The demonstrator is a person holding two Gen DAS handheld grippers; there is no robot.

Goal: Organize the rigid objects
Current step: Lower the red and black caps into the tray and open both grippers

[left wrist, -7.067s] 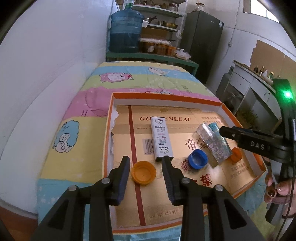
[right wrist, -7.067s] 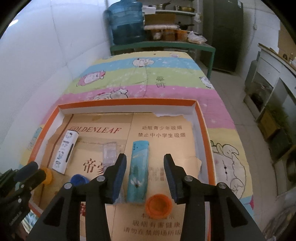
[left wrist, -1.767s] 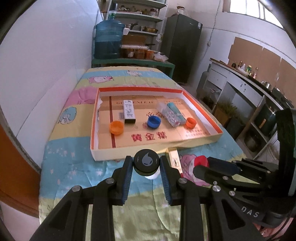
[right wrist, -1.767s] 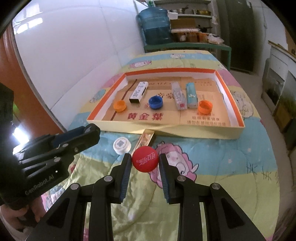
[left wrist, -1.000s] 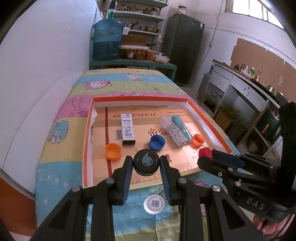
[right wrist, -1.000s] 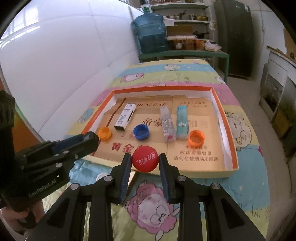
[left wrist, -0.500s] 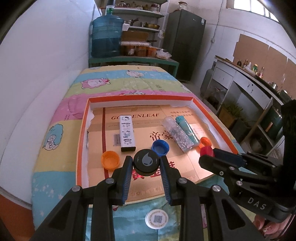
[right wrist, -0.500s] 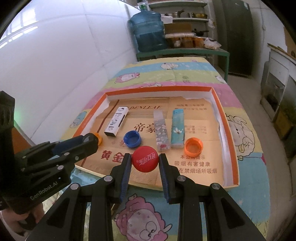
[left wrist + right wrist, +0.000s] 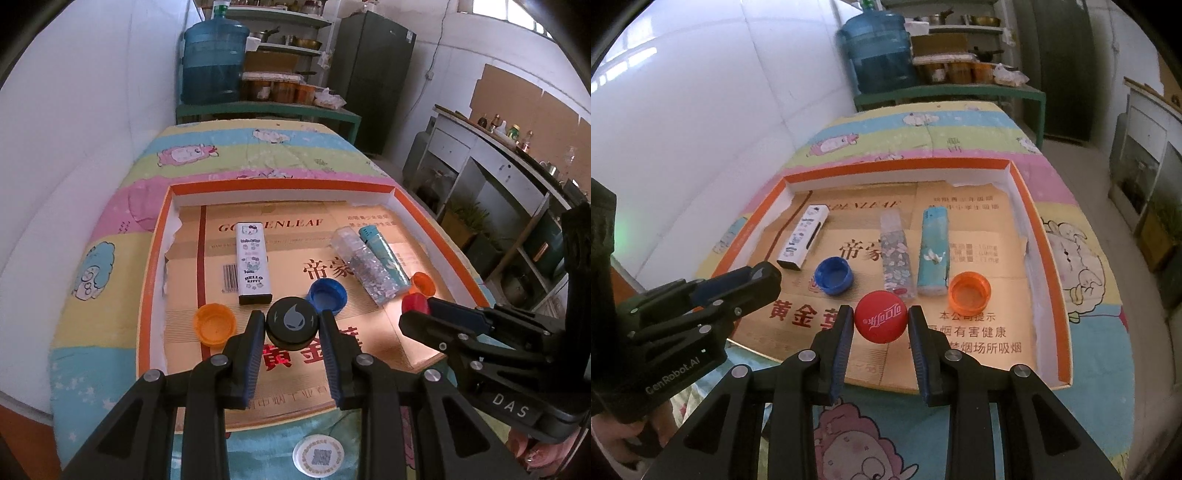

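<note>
Two grippers, moments ago out over the blanket, now hover above the orange-rimmed tray [image 9: 155, 258], so placing comes next: left gripper [image 9: 291, 325] clamps a black cap [image 9: 292, 322] at 6 o'clock, level, while right gripper [image 9: 881, 323] pinches a red cap [image 9: 881, 321] beside it.

Bare tray floor [image 9: 979, 332] near the front edge, behind it blue cap [image 9: 833, 275] and orange cap [image 9: 970, 292].

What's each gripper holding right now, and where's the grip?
Left gripper: black cap, by its sides. Right gripper: red cap, by its sides.
</note>
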